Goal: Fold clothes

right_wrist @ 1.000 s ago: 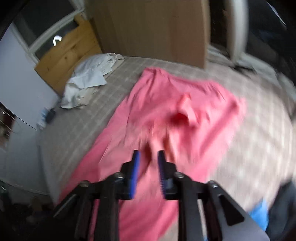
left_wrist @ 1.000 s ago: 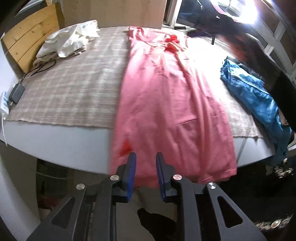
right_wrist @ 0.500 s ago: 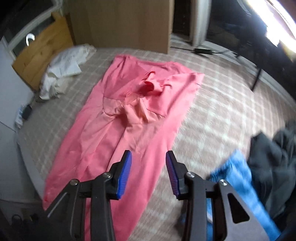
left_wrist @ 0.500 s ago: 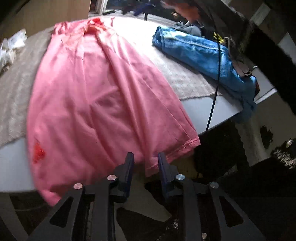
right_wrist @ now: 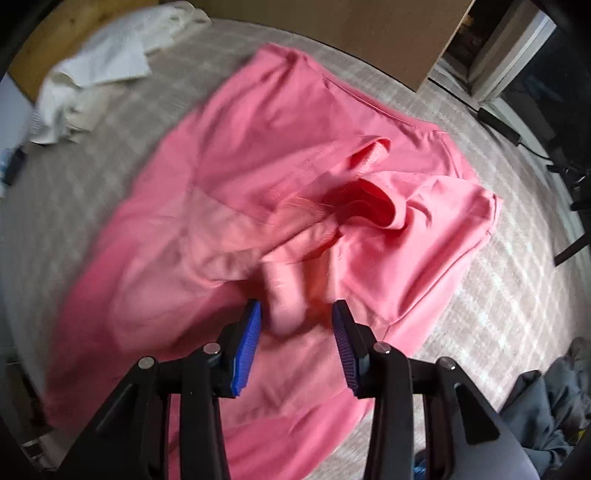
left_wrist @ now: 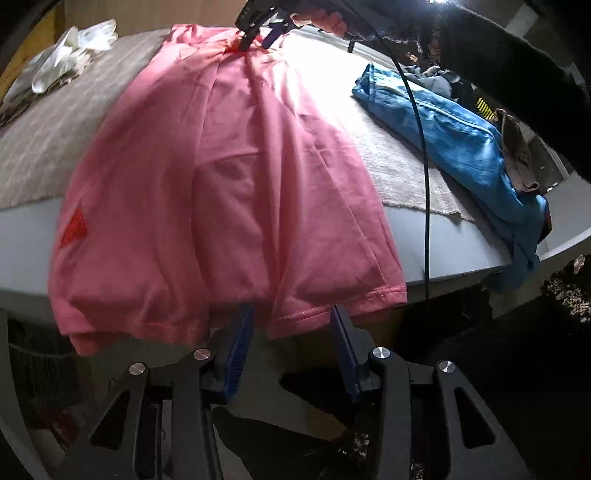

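A pink T-shirt (left_wrist: 229, 177) lies lengthwise on the table, its hem hanging over the near edge. My left gripper (left_wrist: 291, 314) is open, its blue pads either side of the hanging hem. In the right wrist view the shirt's collar end (right_wrist: 280, 206) is rumpled, with a raised fold between the pads. My right gripper (right_wrist: 295, 314) is open just above that fold. It also shows in the left wrist view (left_wrist: 258, 33) at the shirt's far end, held by a hand.
A checked cloth (left_wrist: 40, 147) covers the round table (left_wrist: 450, 243). A blue garment (left_wrist: 450, 136) lies at the right edge, white clothes (left_wrist: 66, 59) at the far left. A dark grey garment (right_wrist: 546, 398) lies lower right. A black cable (left_wrist: 424, 166) hangs across.
My left gripper opened wide and moved up to the shirt's hem. My right gripper opened further and dropped closer to the collar end.
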The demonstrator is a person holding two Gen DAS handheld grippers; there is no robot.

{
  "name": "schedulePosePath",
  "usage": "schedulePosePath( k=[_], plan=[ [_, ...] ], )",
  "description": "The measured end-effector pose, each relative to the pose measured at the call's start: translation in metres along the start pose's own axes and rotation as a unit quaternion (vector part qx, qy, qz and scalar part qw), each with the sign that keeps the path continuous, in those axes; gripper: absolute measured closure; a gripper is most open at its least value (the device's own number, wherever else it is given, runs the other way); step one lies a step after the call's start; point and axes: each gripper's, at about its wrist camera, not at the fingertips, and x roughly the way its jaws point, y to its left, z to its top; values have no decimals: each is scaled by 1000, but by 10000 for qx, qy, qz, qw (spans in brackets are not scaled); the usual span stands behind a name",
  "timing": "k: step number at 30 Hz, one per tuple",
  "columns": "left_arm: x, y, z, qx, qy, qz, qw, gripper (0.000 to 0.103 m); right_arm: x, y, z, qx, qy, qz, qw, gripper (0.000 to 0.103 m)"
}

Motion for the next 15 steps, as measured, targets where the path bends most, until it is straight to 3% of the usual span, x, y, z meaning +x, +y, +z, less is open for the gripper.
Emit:
schedulePosePath(
  k=[6, 11, 14, 15],
  plan=[
    [4, 2, 1, -253, 37, -203, 9995, 64, 6, -4, -1, 54, 75, -40, 9999, 67],
    [7, 3, 3, -276, 37, -285, 9992, 65, 3, -2, -2, 36, 65, -47, 10000, 81],
    [8, 3, 3, -218, 89, -349, 9991, 93, 2, 3, -3, -14, 45, -109, 9999, 87],
    [9, 2, 4, -181, 117, -297, 9993, 96, 1, 4, -3, -37, 36, -125, 9999, 88]
  ],
)
